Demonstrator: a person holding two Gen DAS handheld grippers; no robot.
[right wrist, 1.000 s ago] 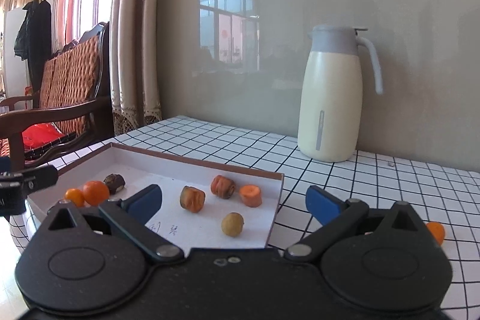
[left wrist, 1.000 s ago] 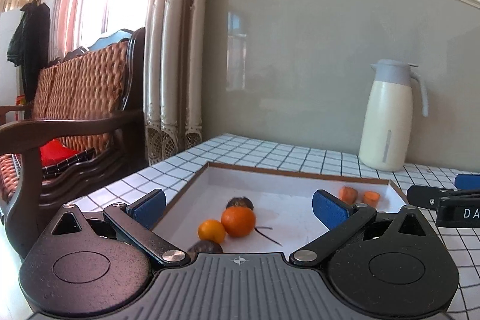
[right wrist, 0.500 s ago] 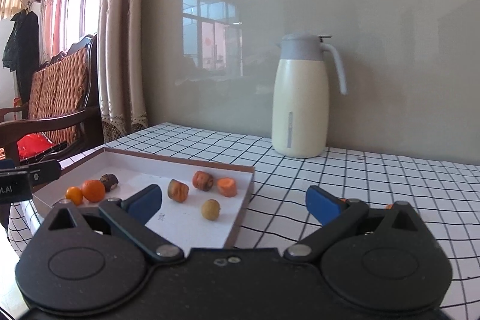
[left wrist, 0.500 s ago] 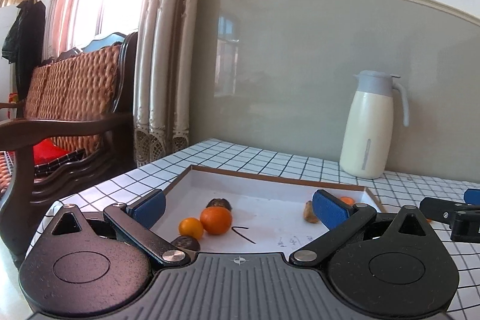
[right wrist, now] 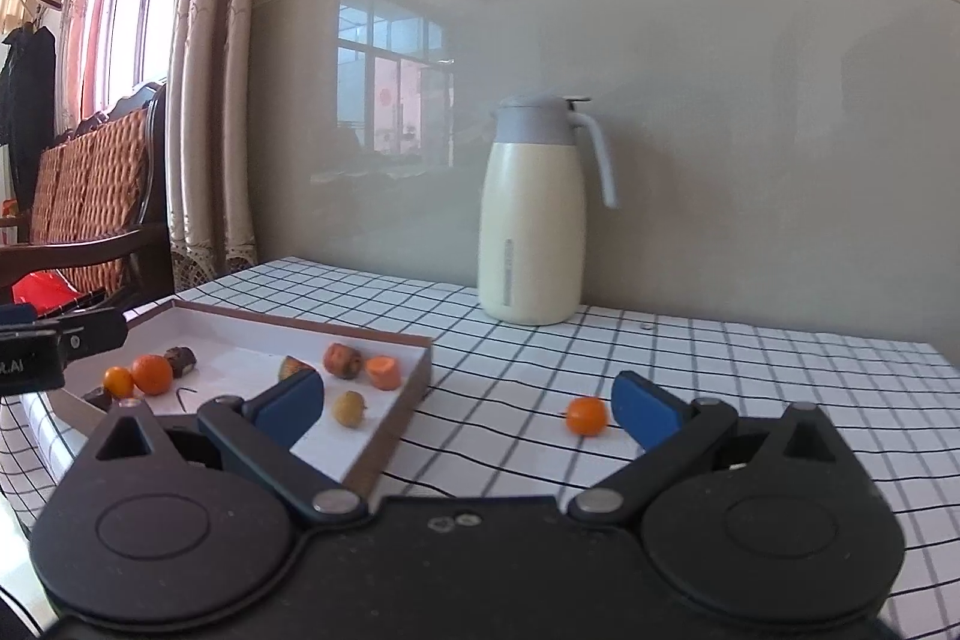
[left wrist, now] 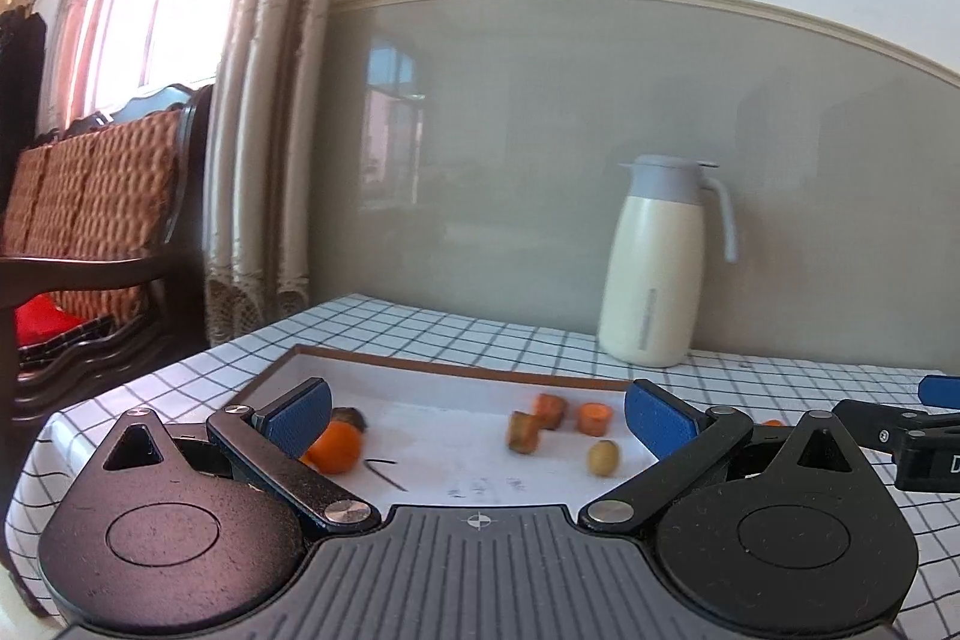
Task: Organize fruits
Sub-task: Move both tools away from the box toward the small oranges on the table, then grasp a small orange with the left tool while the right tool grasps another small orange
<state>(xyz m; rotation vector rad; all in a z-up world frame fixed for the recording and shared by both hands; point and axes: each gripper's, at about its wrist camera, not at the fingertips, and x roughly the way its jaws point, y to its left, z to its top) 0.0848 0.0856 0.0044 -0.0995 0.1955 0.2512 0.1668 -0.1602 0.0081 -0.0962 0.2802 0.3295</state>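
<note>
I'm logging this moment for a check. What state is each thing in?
Left gripper: open, empty.
Right gripper: open, empty.
Shallow white cardboard tray: holds fruit pieces.
Small orange fruit on the checked tablecloth: outside the tray.
Cream thermos jug with grey lid: upright, lid shut.

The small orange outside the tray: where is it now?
In the right wrist view, the small orange sits on the checkered cloth, right of the tray.
</note>
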